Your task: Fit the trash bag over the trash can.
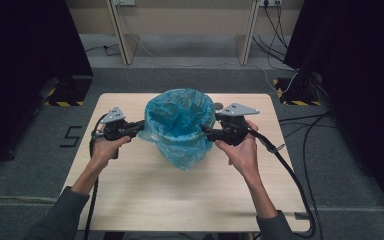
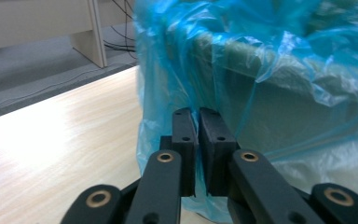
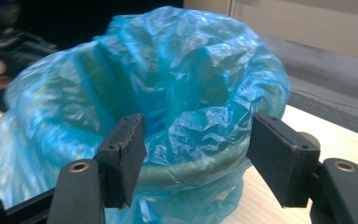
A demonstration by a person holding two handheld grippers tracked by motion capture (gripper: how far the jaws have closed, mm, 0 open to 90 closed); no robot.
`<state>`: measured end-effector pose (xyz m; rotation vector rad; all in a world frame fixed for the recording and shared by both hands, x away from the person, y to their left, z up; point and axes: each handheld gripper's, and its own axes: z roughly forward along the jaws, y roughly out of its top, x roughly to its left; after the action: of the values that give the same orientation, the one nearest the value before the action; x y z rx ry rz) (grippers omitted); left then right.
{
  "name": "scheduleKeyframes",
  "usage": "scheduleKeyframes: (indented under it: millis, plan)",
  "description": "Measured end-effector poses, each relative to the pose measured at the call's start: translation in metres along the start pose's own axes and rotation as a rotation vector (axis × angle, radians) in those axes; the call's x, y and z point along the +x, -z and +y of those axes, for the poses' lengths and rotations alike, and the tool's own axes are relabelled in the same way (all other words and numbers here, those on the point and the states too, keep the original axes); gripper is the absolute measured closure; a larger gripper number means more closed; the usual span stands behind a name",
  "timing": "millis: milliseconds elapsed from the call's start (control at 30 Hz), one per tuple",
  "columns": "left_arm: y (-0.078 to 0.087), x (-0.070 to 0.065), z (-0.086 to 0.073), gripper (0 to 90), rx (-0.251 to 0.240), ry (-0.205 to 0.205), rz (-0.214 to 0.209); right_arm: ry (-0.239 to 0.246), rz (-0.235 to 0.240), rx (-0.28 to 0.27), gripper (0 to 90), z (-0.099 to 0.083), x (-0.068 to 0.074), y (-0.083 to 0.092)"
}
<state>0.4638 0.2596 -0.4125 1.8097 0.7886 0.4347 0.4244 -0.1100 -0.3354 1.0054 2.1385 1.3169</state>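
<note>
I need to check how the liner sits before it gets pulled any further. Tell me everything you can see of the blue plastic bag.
The blue plastic bag is thin, see-through, crinkled film lining a pale bin on the wooden table. Its mouth is folded out over the bin's rim, and loose film hangs down the outside toward the table. The left gripper pinches film at the side with its jaws shut; the right gripper stands open at the opposite rim.
</note>
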Motion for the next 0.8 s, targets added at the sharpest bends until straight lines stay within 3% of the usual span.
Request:
scheduleKeyframes:
  millis: [133,233,400,467,600,733,800]
  plan:
    - [0.007,-0.005,-0.005,81.3,-0.001,0.001,-0.009,0.017,-0.024,0.040,42.3,0.000,-0.009,-0.010]
    - [0.012,-0.008,-0.008,81.2,-0.010,-0.003,-0.010,0.003,-0.039,0.054,46.1,0.000,-0.022,-0.016]
    - [0.017,-0.016,-0.013,80.2,-0.016,-0.024,-0.012,-0.014,-0.052,0.052,46.0,0.006,-0.048,-0.025]
    - [0.018,-0.019,-0.015,78.5,-0.015,-0.029,-0.020,-0.036,-0.055,0.041,43.2,0.008,-0.051,-0.023]
    - [0.016,-0.023,-0.014,76.6,-0.010,-0.041,-0.024,-0.037,-0.009,0.003,37.2,0.008,-0.034,-0.010]
    - [0.014,-0.030,-0.013,75.5,-0.008,-0.054,-0.036,-0.045,0.040,0.016,34.0,0.003,-0.017,-0.007]
    - [0.013,-0.034,-0.013,75.5,-0.006,-0.070,-0.040,-0.054,0.039,0.032,33.1,0.001,-0.014,-0.010]
